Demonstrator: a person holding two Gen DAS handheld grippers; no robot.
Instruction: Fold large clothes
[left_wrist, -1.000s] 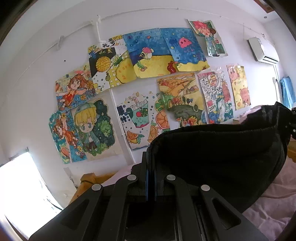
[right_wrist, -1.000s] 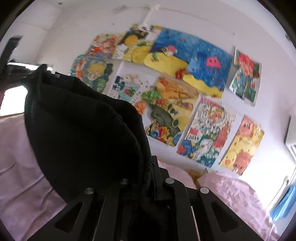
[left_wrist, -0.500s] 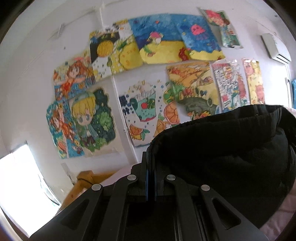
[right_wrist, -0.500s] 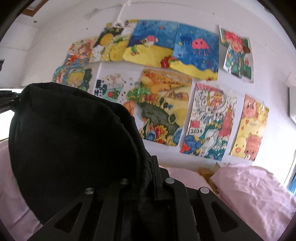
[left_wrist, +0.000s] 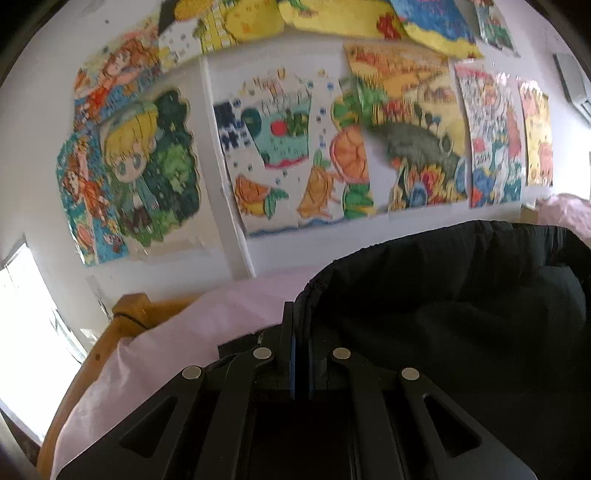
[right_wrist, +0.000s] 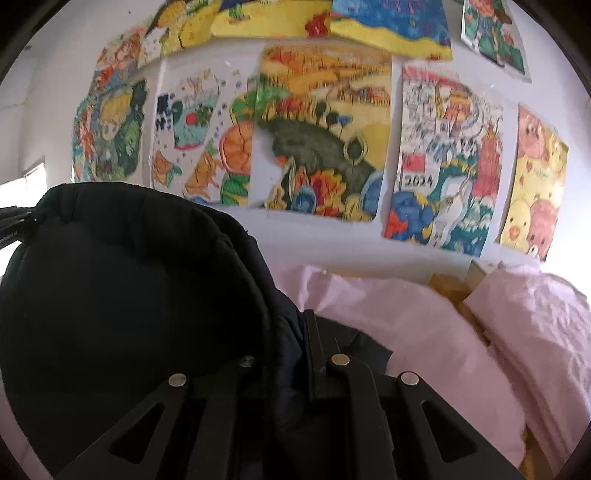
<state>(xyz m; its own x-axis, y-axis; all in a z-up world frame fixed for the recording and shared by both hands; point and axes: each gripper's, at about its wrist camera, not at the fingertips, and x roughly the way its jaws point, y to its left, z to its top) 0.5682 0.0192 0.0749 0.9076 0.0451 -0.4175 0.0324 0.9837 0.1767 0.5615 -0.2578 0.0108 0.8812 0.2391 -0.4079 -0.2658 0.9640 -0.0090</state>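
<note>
Mid-fold, judged: left gripper (left_wrist: 301, 321) and right gripper (right_wrist: 295, 332) each clenched on an edge of the black padded garment (right_wrist: 122, 291), slung between them above the pink bedding (right_wrist: 417, 332); laying down remains.

We are seeing 1 garment, a black padded jacket (left_wrist: 461, 314), matte, thick and quilted, with stitched seams running along its rim. It is hanging bunched between 2 held edges, its upper rim arching in a rounded curve and the fabric below sagging into soft, puffy folds. From the left wrist it is filling the lower right of the frame; from the right wrist, the jacket (right_wrist: 122, 295) is filling the lower left. A corner of it is trailing flat to the right. Its lower part is lying over pink bedding, before a wall of drawings.
</note>
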